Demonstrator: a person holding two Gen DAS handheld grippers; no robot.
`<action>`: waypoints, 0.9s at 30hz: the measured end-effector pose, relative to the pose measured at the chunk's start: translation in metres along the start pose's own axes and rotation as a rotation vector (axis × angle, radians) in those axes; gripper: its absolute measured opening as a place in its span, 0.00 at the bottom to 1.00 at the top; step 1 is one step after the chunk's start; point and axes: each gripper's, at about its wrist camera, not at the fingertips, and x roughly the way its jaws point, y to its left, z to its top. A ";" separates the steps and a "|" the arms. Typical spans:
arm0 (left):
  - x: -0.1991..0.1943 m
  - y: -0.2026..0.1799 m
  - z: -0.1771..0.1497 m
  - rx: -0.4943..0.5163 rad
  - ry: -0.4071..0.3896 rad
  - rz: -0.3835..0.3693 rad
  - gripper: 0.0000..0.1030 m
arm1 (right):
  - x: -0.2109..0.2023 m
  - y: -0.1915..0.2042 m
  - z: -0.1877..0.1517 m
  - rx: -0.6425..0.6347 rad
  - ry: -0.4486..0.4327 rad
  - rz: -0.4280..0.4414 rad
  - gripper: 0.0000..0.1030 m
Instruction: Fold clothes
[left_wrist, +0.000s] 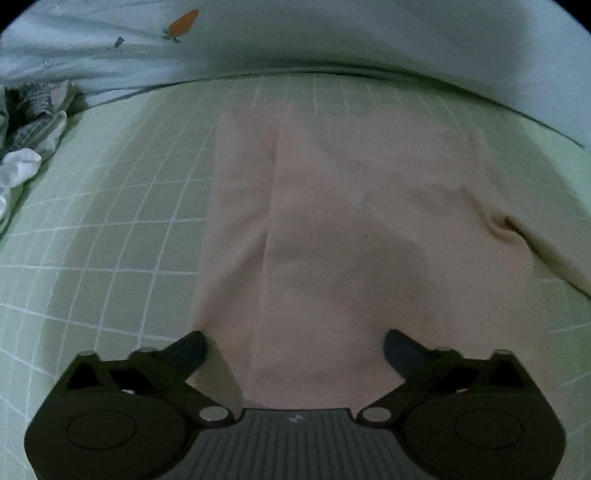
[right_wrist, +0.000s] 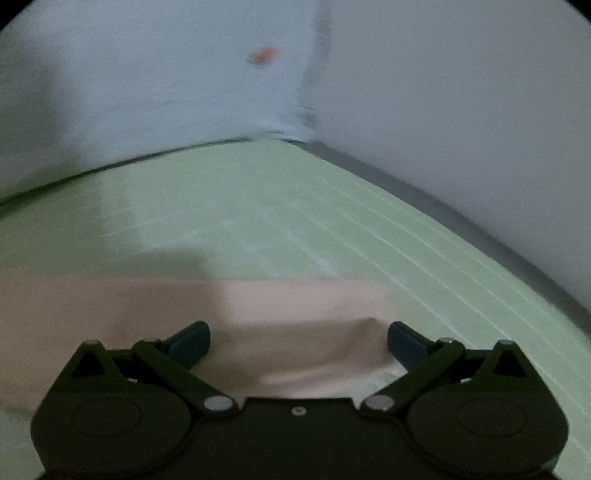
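Pink garment (left_wrist: 332, 221): we see it lying flat on the bed, partly folded, with a long straight fold edge running down its left part in the left wrist view; one sleeve (left_wrist: 546, 251) trails off to the right.
Bed (left_wrist: 110, 240): we see a pale green sheet with a white grid of lines carrying the garment.
Left hand-held gripper (left_wrist: 295, 350): we find its jaws spread wide above the near end of the pink garment, with cloth showing between the fingers but neither finger pressing on it; it has hold of nothing.
Right hand-held gripper (right_wrist: 299, 343): we find its jaws also spread wide, poised over an edge of the pink garment (right_wrist: 221, 306); a small raised wrinkle of cloth sits just beside its right finger (right_wrist: 406, 343), and we cannot tell whether that finger touches it. Nothing is gripped.
Pale blue bedding (left_wrist: 258, 44): we see it bunched along the far side of the bed, printed with an orange carrot (left_wrist: 183, 23).
Other clothes (left_wrist: 33, 122): we see a small heap of grey and white pieces at the far left edge of the bed, well apart from the pink garment.
Picture quality: we note the right wrist view is blurred, so fine detail there is lost.
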 end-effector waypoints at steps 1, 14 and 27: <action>0.000 0.001 0.000 -0.004 0.002 -0.005 1.00 | 0.003 -0.008 0.000 0.049 0.011 0.010 1.00; 0.005 -0.002 0.003 -0.005 -0.013 -0.008 1.00 | -0.001 0.007 0.005 0.057 0.011 0.121 0.44; 0.003 -0.003 0.004 -0.011 -0.009 -0.007 1.00 | -0.064 0.144 0.011 -0.034 0.074 0.755 0.13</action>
